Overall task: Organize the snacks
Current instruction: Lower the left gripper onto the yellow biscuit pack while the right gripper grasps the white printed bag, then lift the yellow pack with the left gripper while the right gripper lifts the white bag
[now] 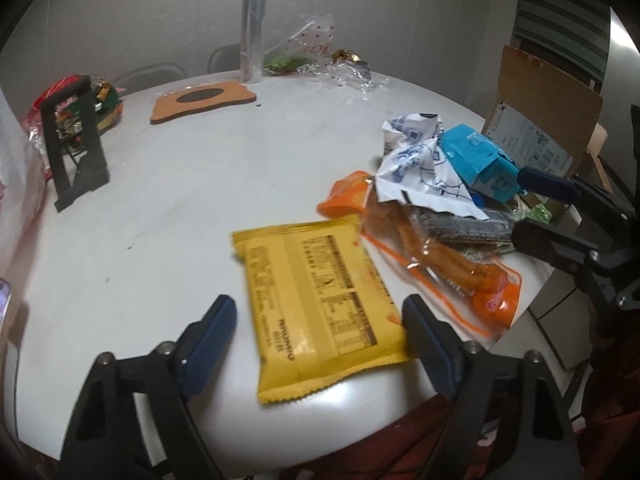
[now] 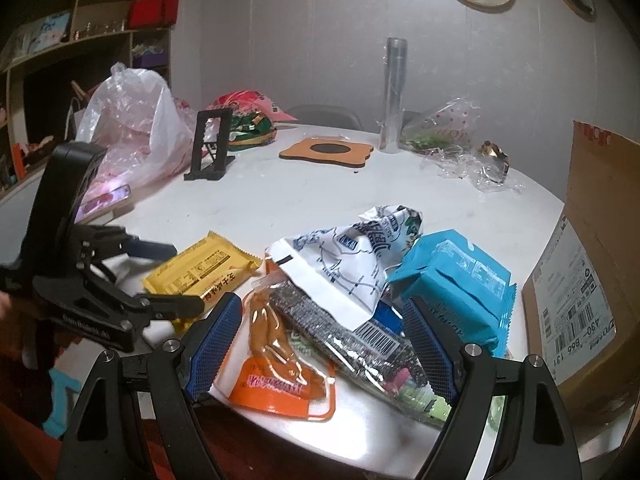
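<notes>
My left gripper jaws wide, straddling yellow packet, right pad maybe touching. Packet flat, light, slippery: pinch long edges. Right gripper jaws wide over snack pile beside packet.

A round white table carries everything. Near its front edge a yellow snack packet lies flat, beside a heap of an orange sausage pack, a white printed bag and a blue packet. Farther back stand a black stand, a wooden coaster and an upright clear roll, with crumpled cellophane and a pink plastic bag.
</notes>
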`<act>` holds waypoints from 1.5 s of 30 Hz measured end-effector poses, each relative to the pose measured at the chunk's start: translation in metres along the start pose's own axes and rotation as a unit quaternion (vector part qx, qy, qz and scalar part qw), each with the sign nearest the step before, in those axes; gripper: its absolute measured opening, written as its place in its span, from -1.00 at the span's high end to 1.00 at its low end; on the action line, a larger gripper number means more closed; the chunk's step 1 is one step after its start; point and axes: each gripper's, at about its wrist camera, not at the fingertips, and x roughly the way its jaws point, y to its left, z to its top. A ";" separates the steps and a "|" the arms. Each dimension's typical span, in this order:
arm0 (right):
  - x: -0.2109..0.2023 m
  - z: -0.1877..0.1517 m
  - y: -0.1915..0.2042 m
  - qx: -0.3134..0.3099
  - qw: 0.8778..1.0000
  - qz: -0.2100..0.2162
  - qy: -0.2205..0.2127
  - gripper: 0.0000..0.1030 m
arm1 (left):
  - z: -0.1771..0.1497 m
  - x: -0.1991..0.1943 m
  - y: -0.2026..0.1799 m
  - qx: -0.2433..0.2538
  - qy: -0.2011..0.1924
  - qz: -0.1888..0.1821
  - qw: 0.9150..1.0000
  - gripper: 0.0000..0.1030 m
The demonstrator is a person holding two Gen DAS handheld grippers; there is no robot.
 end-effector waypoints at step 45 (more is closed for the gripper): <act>0.104 0.074 -0.033 0.046 0.976 0.027 0.210 -0.25 | 0.052 -0.002 0.041 -0.052 -0.057 0.024 0.997 -0.31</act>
